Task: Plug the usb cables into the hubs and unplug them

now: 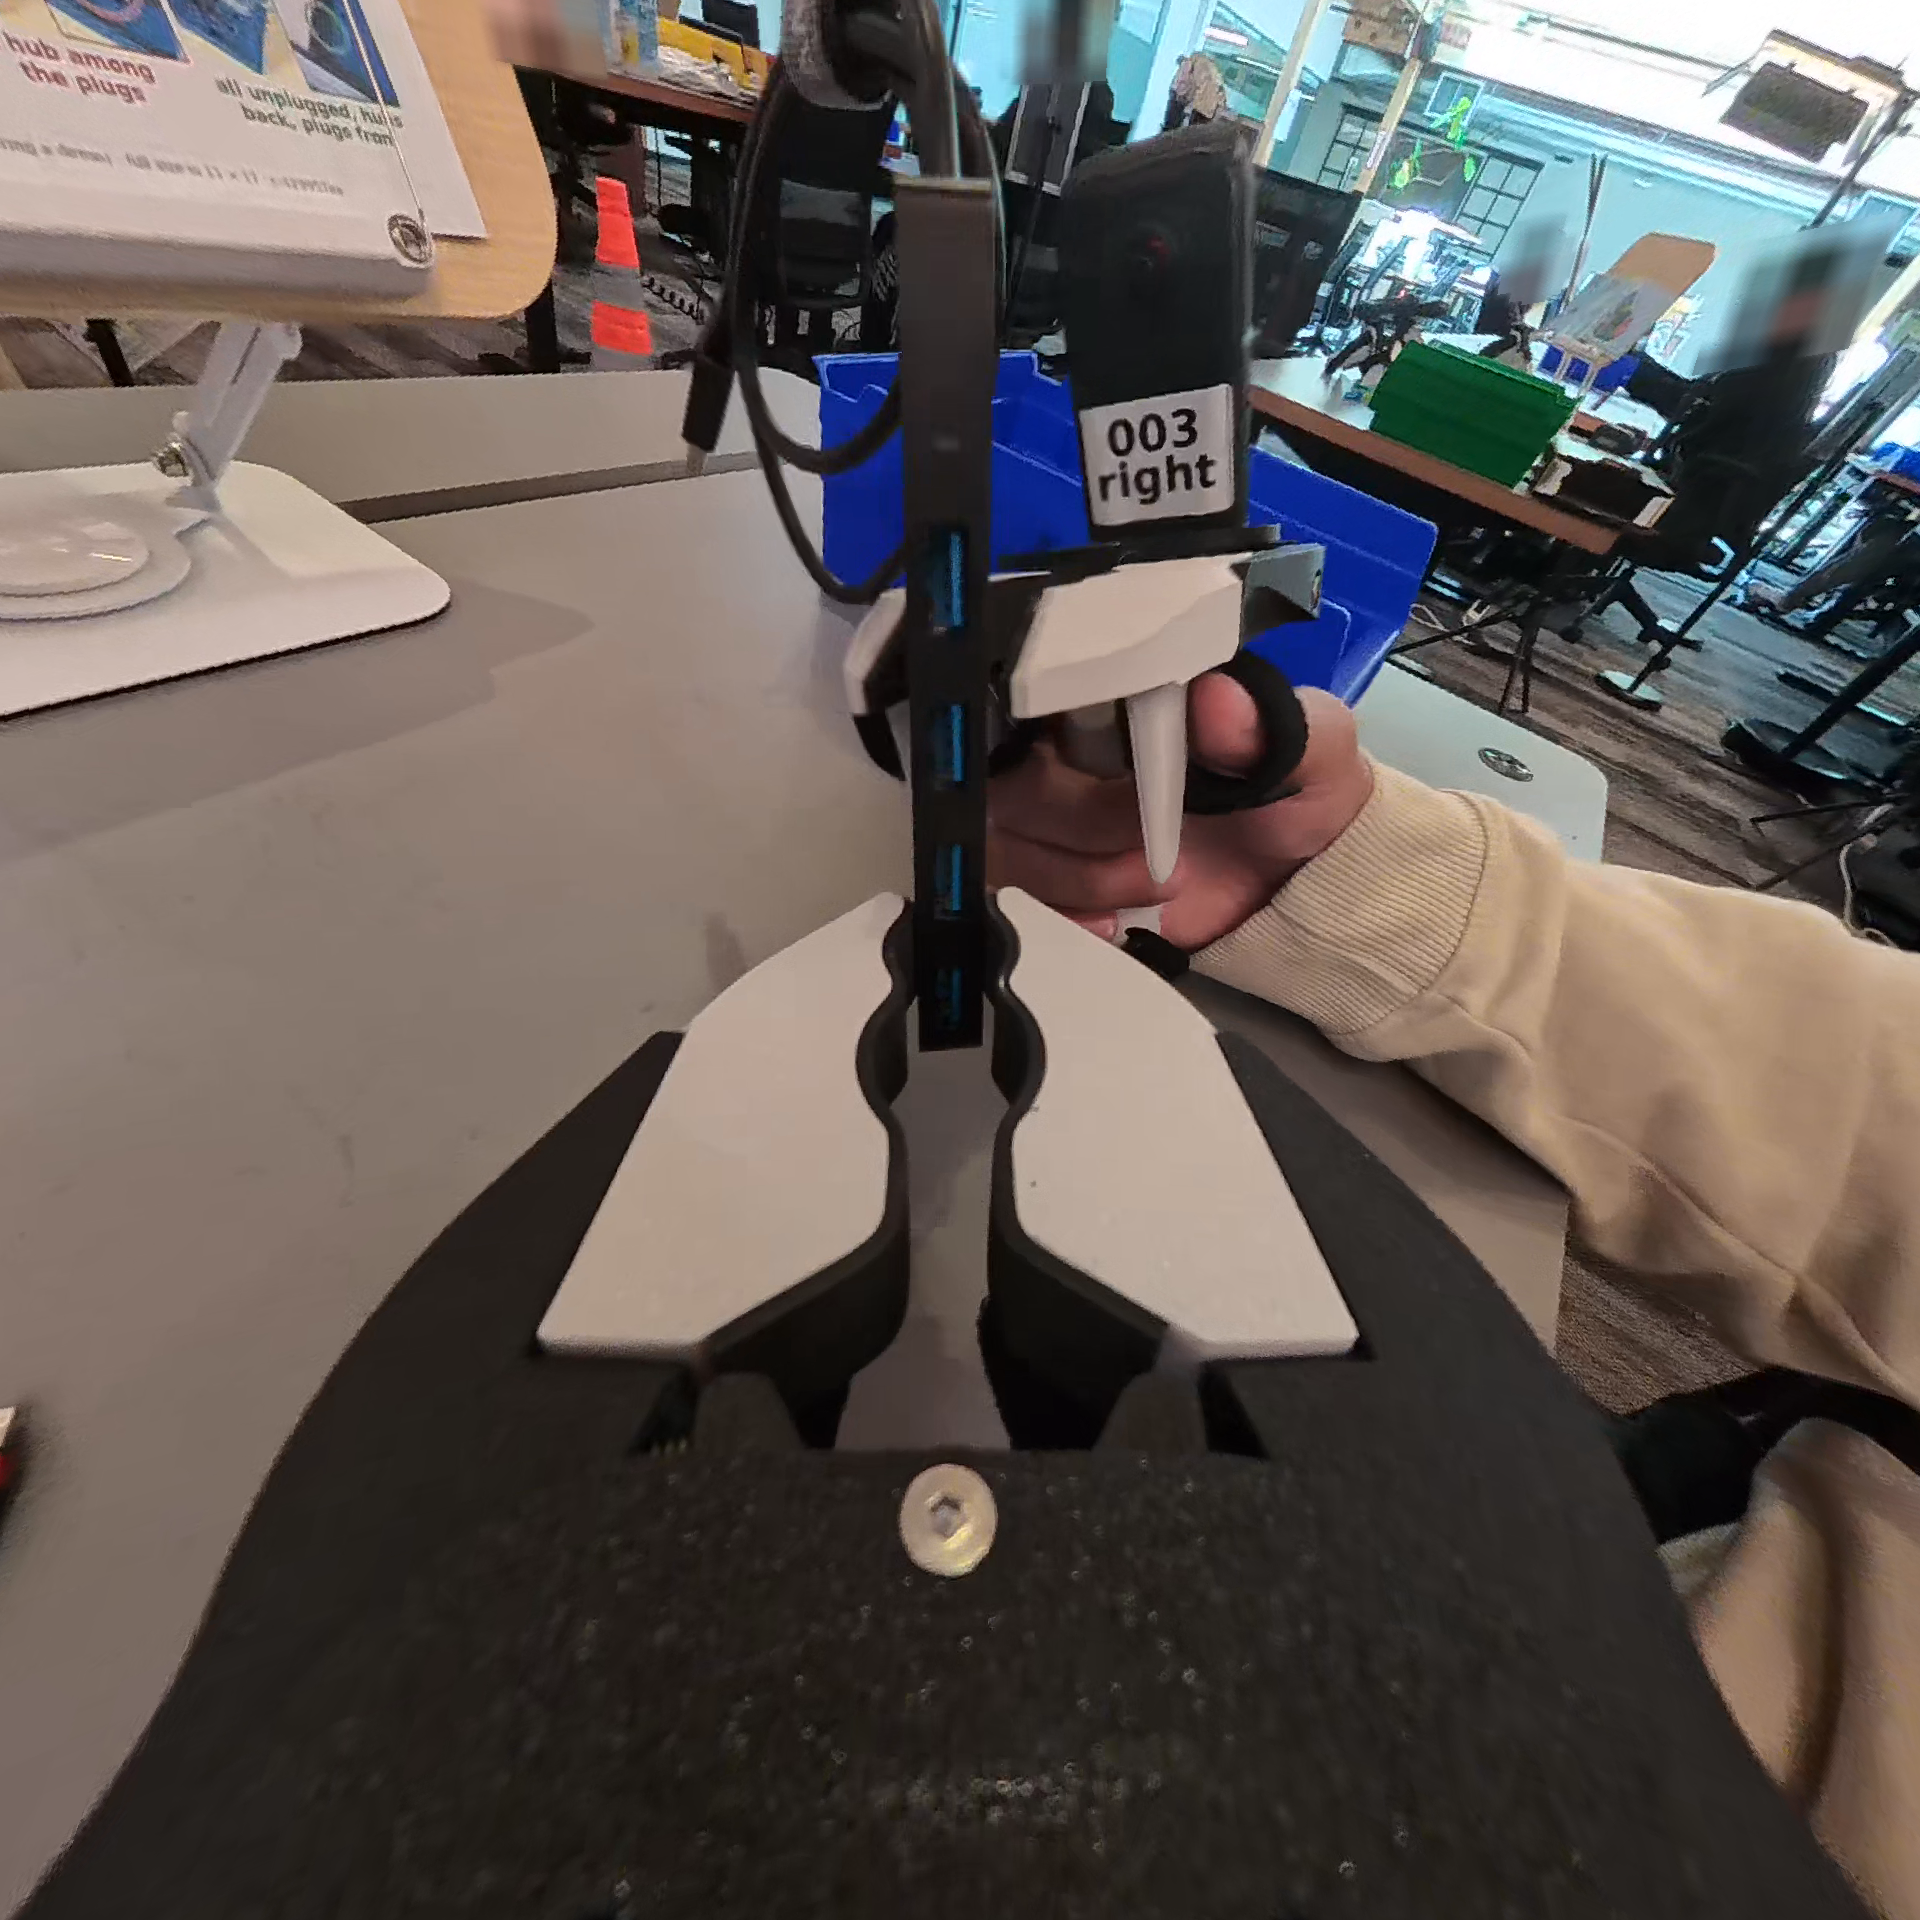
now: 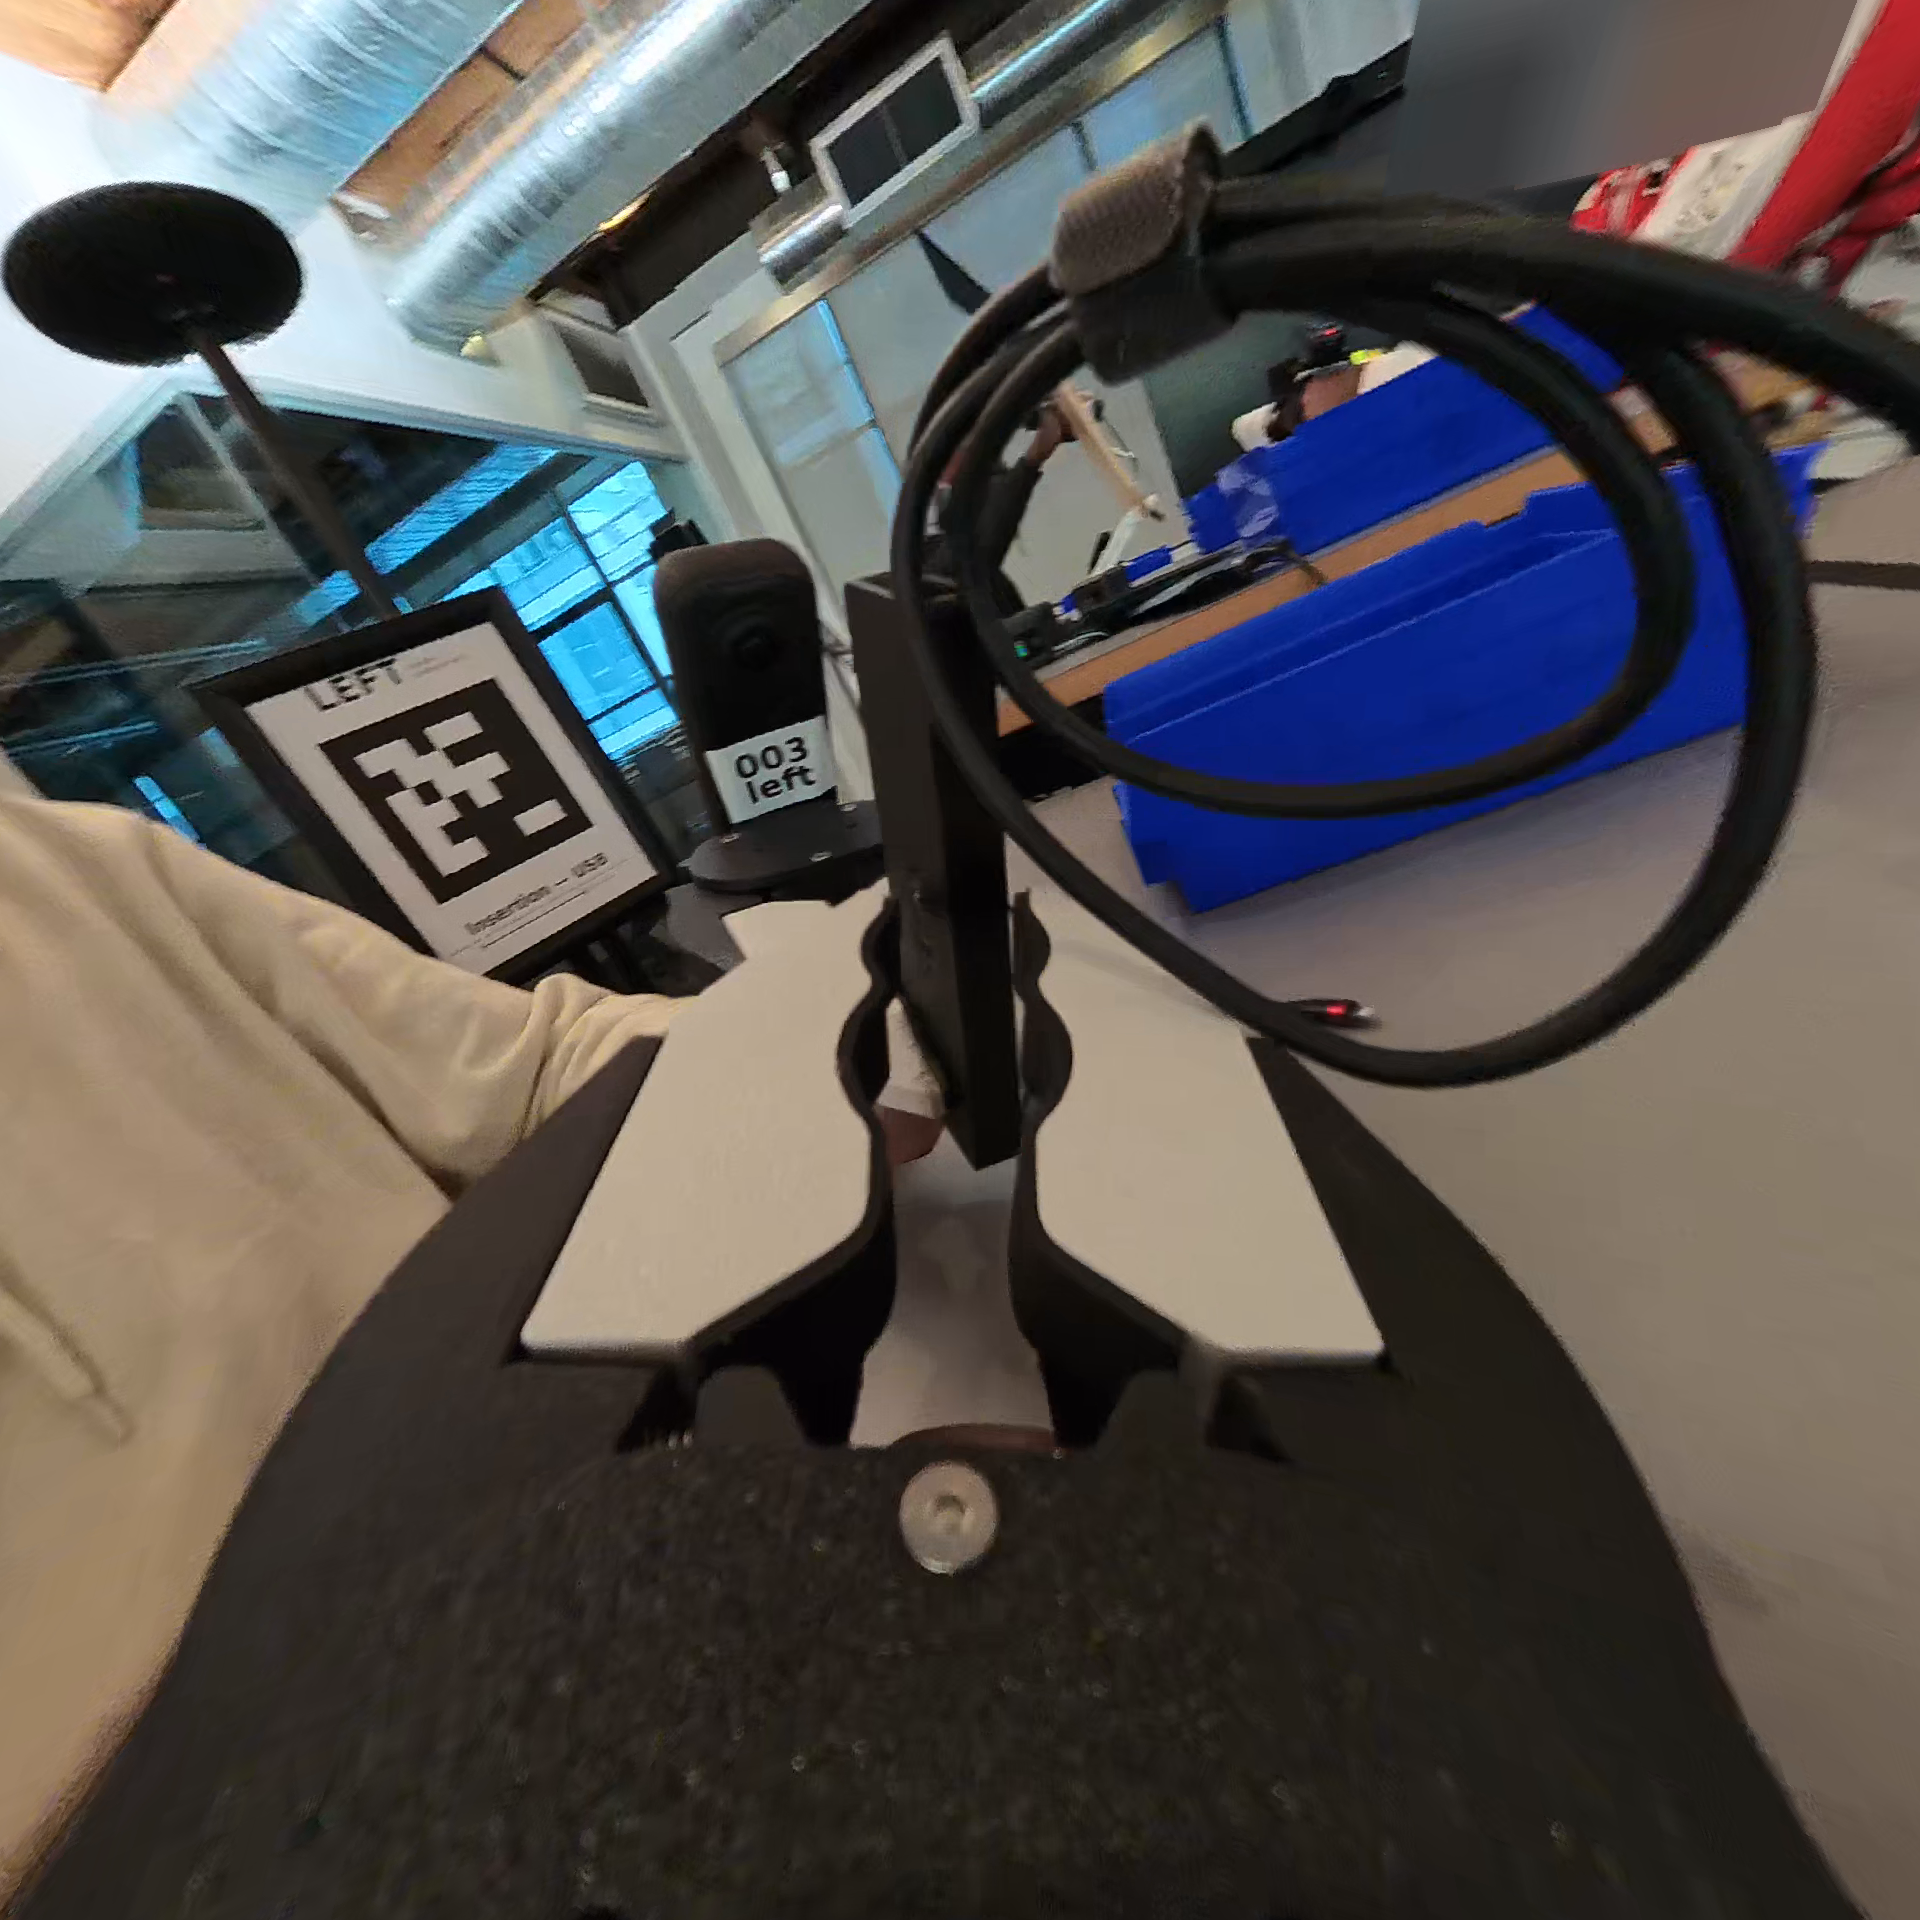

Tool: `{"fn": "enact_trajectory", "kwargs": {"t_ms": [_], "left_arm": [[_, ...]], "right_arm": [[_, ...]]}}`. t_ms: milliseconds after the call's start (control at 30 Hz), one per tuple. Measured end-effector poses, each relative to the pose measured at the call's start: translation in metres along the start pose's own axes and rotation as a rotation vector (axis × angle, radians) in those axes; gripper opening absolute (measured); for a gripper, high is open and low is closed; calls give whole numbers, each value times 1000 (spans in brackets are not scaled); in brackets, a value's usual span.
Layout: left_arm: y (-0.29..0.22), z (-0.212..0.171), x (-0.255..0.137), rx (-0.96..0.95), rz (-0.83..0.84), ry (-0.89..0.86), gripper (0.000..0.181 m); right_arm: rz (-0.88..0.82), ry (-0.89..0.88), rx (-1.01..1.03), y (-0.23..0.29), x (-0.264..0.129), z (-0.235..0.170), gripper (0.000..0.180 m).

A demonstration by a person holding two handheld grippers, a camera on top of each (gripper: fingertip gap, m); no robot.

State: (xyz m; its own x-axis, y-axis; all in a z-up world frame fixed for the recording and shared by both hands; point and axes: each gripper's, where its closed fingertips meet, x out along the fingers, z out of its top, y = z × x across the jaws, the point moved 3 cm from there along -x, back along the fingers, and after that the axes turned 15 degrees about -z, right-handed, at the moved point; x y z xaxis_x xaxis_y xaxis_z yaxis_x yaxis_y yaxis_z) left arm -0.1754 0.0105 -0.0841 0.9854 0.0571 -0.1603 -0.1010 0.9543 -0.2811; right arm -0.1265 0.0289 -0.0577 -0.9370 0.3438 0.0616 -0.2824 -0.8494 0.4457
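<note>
We see both tongs, left (image 1: pixel 948 971) and right (image 2: pixel 951 997), clamped on black hub (image 1: pixel 943 582) above grey bench (image 1: pixel 416 935); blue bins (image 2: pixel 1455 707) near far edge; open workshop behind.

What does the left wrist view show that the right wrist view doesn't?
Only the left wrist view shows the hub's blue ports, a loose plug dangling from the cable, a white stand and the right gripper seen from outside, closed on the hub.

Only the right wrist view shows the strap bundling the cable, a framed marker sign and ceiling ducts.

Both show the black hub held upright over the grey table, each view's own gripper clamped on its end, and blue bins.
</note>
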Motion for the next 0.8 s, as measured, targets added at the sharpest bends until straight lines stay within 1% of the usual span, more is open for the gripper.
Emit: {"fn": "enact_trajectory", "kwargs": {"t_ms": [67,267,333,400,467,567,667,800], "left_arm": [[-4,0,1,-1,-36,7,10],[-9,1,3,-4,-107,-5,11],[-8,2,1,2,-102,-24,15],[-7,2,-3,10,-97,-12,27],[-8,4,-10,28,-99,-11,32],[-9,5,-22,91,-78,26,34],[-5,1,-34,163,-8,99,36],[-8,-9,-46,225,9,194,34]], "right_arm": [[46,15,-2,4,2,-1,19],[107,-6,-82,9,-2,0,14],[109,-19,-92,9,-4,2,11],[98,-22,-104,6,-7,3,11],[88,-31,-118,3,-11,5,11],[108,-39,-122,2,-18,9,11],[140,-44,-123,6,-24,12,11],[199,-32,-116,15,-28,10,11]]}}
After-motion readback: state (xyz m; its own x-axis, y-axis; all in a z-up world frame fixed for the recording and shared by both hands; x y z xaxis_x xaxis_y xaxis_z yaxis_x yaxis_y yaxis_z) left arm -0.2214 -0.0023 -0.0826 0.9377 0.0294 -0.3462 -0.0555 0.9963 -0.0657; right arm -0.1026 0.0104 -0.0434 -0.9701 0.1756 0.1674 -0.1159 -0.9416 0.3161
